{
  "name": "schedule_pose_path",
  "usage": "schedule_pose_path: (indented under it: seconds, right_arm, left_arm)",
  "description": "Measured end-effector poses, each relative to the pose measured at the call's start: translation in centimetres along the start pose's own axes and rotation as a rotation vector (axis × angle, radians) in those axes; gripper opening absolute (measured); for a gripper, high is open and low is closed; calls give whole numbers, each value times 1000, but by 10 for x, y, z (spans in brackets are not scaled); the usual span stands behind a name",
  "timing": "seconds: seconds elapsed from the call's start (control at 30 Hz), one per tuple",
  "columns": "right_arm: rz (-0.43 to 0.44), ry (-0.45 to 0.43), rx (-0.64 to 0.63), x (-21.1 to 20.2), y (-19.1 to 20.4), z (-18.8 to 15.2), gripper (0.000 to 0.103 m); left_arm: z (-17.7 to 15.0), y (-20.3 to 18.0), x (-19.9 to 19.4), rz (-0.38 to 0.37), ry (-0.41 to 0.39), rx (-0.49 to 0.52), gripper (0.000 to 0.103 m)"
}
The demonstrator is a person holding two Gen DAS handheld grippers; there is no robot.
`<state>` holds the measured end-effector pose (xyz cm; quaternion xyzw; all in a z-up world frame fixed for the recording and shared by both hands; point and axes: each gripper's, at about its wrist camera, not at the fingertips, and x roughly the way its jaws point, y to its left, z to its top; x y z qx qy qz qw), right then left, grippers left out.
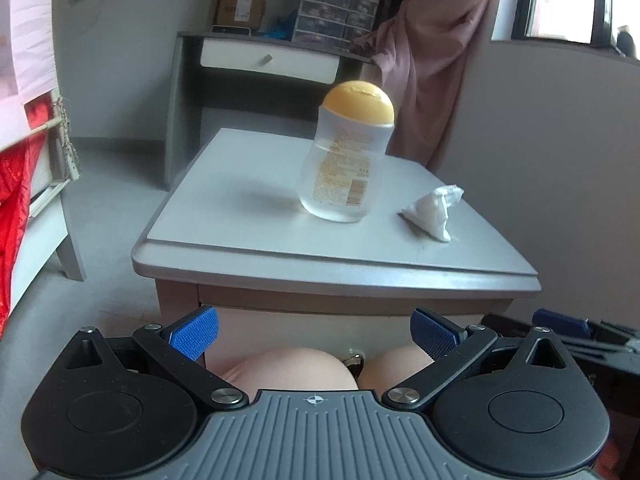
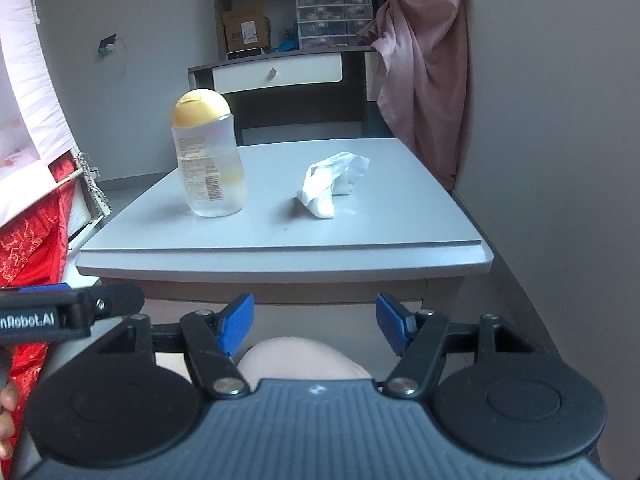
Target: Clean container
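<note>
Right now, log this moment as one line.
left gripper open | right gripper open | bottle upright, untouched | tissue beside it

Both wrist cameras sit low, just short of the grey bedside table's (image 1: 336,276) front edge, looking slightly downward across its top; the 2 views share bottle (image 2: 210,168), tissue (image 2: 332,186) and desk (image 1: 272,60).

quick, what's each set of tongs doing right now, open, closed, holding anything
Left tongs: open, holding nothing, short of the table.
Right tongs: open, holding nothing; the bottle and tissue sit untouched.
</note>
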<state>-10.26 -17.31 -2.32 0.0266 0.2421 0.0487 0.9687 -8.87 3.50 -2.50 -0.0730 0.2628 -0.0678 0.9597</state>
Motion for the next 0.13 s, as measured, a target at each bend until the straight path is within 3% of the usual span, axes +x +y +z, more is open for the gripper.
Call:
schedule_pose_path:
  seconds: [0.13]
  right_arm:
    - [-1, -3, 0, -5, -2, -1, 67]
  left_arm:
    - [2, -2, -5, -3, -19, 25, 103]
